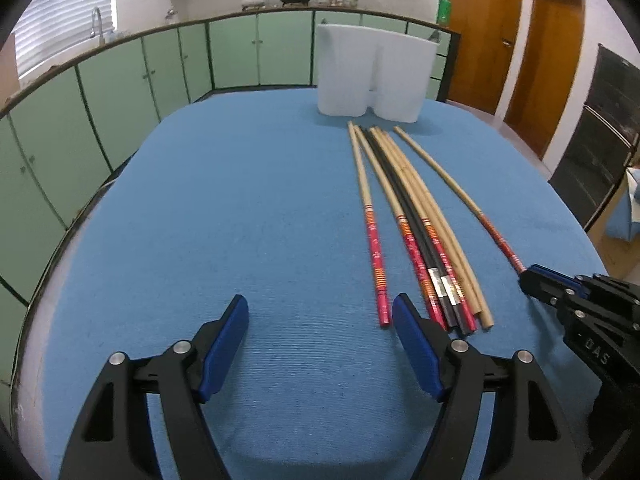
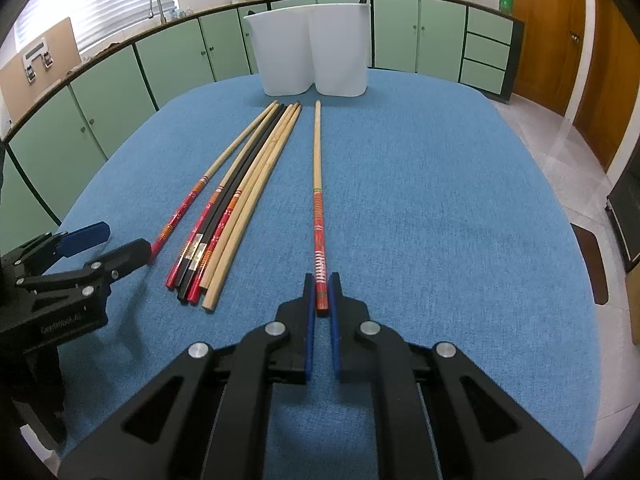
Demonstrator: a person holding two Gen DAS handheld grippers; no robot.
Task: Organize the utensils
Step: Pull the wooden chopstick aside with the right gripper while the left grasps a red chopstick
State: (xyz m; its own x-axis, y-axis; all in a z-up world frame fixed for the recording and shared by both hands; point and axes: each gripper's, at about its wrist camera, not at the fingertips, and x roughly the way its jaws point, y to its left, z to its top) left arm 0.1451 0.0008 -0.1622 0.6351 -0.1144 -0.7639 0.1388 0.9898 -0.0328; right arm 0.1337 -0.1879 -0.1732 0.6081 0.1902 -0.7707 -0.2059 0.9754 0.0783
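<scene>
Right gripper (image 2: pixel 322 280): lowest in the right wrist view, its blue fingers (image 2: pixel 309 320) are drawn in on either side of the red end of a single chopstick (image 2: pixel 318 184); the narrow gap suggests they pinch it, though whether both pads truly touch is hard to tell.
Single chopstick: runs straight up the middle of the frame, lying apart from the rest, probably so it can be taken by itself without disturbing the others.
Left gripper (image 1: pixel 320 320): at the bottom of the left wrist view, fingers spread wide and empty, hovering over bare cloth just left of the bundle, likely waiting its turn.
Chopstick bundle (image 1: pixel 420 232): right of centre in the left view, red, black and plain wooden sticks side by side, decorated ends toward the camera, tips toward the holder, so each can be gripped by its thick end.
White holder (image 2: pixel 316 60): upper centre, two-lobed and upright at the far edge of the worktop (image 2: pixel 440 200), just beyond the tips; judged the destination.
Progress: appears early, most sticks not yet stowed.
</scene>
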